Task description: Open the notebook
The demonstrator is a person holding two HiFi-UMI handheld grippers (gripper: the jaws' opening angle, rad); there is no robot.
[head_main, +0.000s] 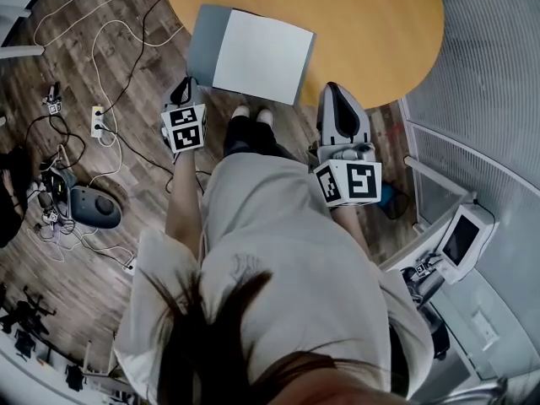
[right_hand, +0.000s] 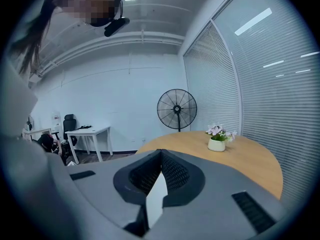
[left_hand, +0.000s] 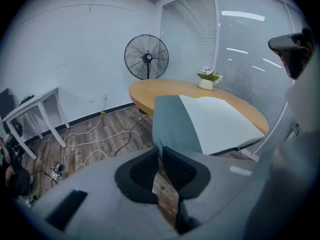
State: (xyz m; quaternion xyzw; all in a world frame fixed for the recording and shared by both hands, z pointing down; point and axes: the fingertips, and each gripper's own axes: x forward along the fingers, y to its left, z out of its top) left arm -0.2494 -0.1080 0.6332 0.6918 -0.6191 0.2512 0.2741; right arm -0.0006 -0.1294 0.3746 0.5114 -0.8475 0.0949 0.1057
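Note:
The notebook (head_main: pixel 261 53) lies open on the round wooden table (head_main: pixel 371 32), white page up, with its grey-blue cover (head_main: pixel 202 45) folded out to the left and overhanging the table's edge. My left gripper (head_main: pixel 187 84) is at the cover's near left corner. In the left gripper view the cover (left_hand: pixel 172 126) rises just beyond my left gripper (left_hand: pixel 159 151), whose jaws stand a narrow slit apart with floor showing through. My right gripper (head_main: pixel 336 89) hovers over the table's edge, to the right of the notebook and apart from it. In its own view my right gripper (right_hand: pixel 161 153) is shut.
A small flower pot (right_hand: pixel 218 141) stands on the table's far side. A floor fan (left_hand: pixel 146 57) stands beyond the table. Cables (head_main: pixel 110 49) and a power strip (head_main: pixel 98 121) lie on the wood floor at left. Window blinds (head_main: pixel 489 49) run along the right.

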